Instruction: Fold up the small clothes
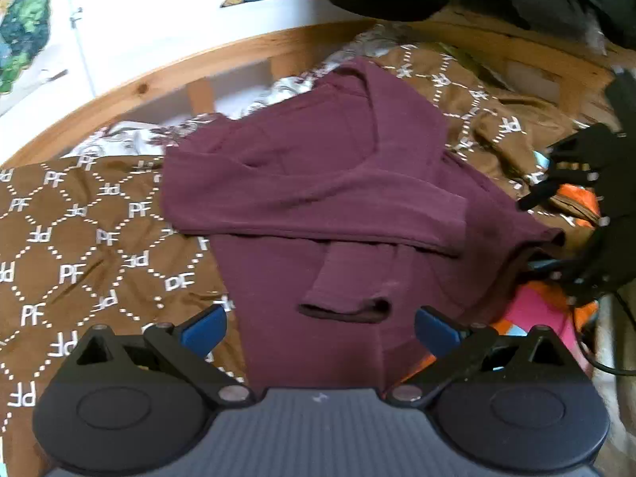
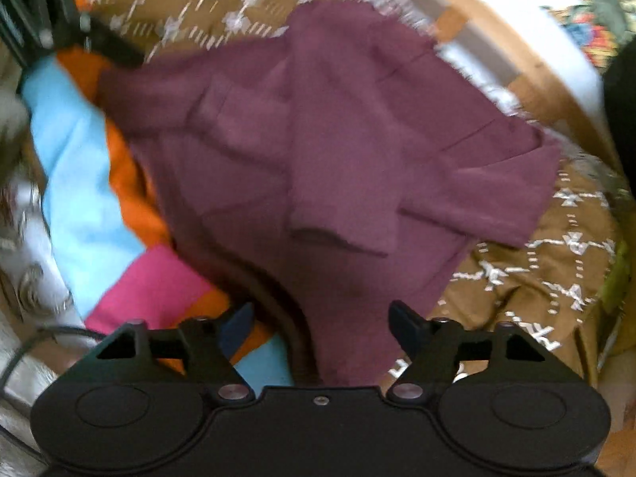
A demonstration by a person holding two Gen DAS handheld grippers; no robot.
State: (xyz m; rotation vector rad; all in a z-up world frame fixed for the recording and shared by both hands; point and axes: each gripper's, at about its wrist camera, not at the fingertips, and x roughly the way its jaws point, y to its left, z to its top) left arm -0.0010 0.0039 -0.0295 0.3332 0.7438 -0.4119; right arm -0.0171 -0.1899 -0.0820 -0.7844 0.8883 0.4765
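Now a maroon shirt (image 1: 318, 183) lies partly folded on a brown patterned bedspread (image 1: 79, 238), one sleeve cuff (image 1: 346, 310) pointing toward the near edge. Above its near hem the left gripper (image 1: 320, 328) hangs released, blue pads wide apart and clear of the cloth. At the right, over a bright multicoloured cloth (image 2: 91, 183), the right gripper (image 2: 322, 322) is also unclenched, nothing pinched between its fingers

Ahead of my left claw (image 1: 320, 328), the bed's brown monogrammed bedspread (image 1: 79, 238) carries the maroon long-sleeved top (image 1: 318, 183). Right of the claw lies an orange, pink and blue cloth (image 1: 544, 310), partly under the top.
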